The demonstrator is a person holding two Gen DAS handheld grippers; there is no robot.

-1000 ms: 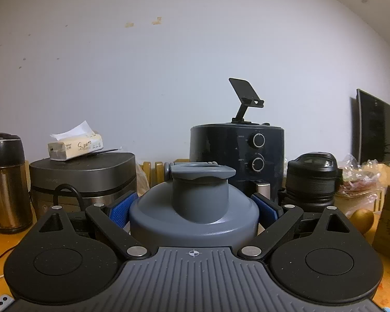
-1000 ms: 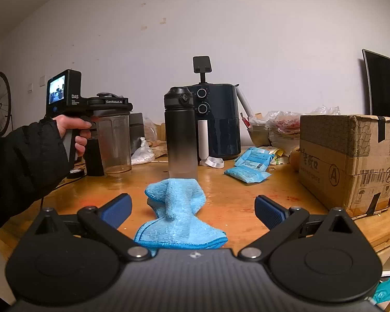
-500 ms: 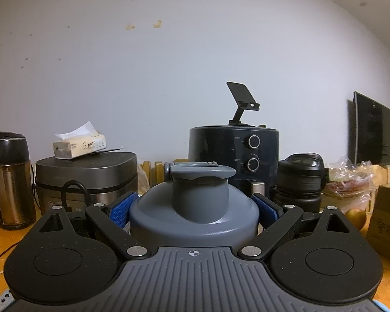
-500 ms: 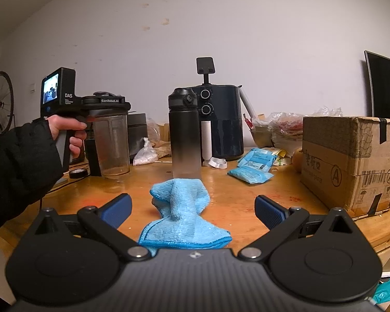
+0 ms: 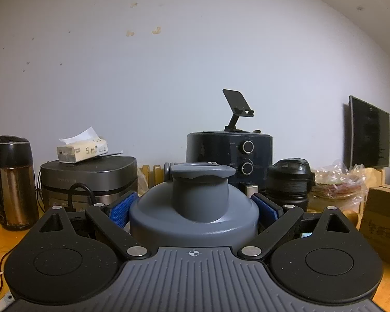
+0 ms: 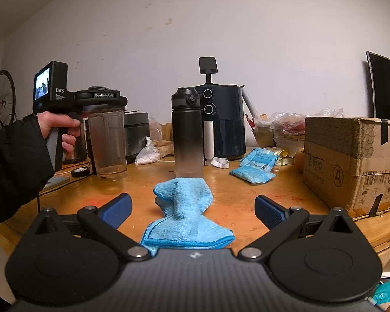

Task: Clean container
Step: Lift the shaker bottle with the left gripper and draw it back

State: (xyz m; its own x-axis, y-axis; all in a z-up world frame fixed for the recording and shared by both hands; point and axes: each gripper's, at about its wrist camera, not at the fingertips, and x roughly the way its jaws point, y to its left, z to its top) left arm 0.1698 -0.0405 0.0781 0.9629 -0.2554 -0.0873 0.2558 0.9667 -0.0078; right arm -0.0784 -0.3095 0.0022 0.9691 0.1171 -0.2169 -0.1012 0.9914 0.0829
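Observation:
My left gripper [image 5: 193,209] is shut on the grey lid [image 5: 195,208] of a clear shaker cup. In the right wrist view the left gripper [image 6: 101,96] clamps the cup's top, and the stained cup [image 6: 108,143] stands upright at the table's left, its base at or just above the tabletop. A blue cloth [image 6: 187,213] lies crumpled on the wooden table [image 6: 247,197], between the jaws of my right gripper [image 6: 192,208], which is open and empty just above it.
A black water bottle [image 6: 188,135] stands behind the cloth, with a dark air fryer [image 6: 221,122] behind it. A cardboard box [image 6: 351,158] sits at right, blue packets [image 6: 254,166] in the middle. A rice cooker [image 5: 88,179] and kettle [image 5: 11,182] stand at left.
The left gripper with the cup has shifted slightly left. The right gripper has moved a little, so the cloth and bottle sit more to the right in its view.

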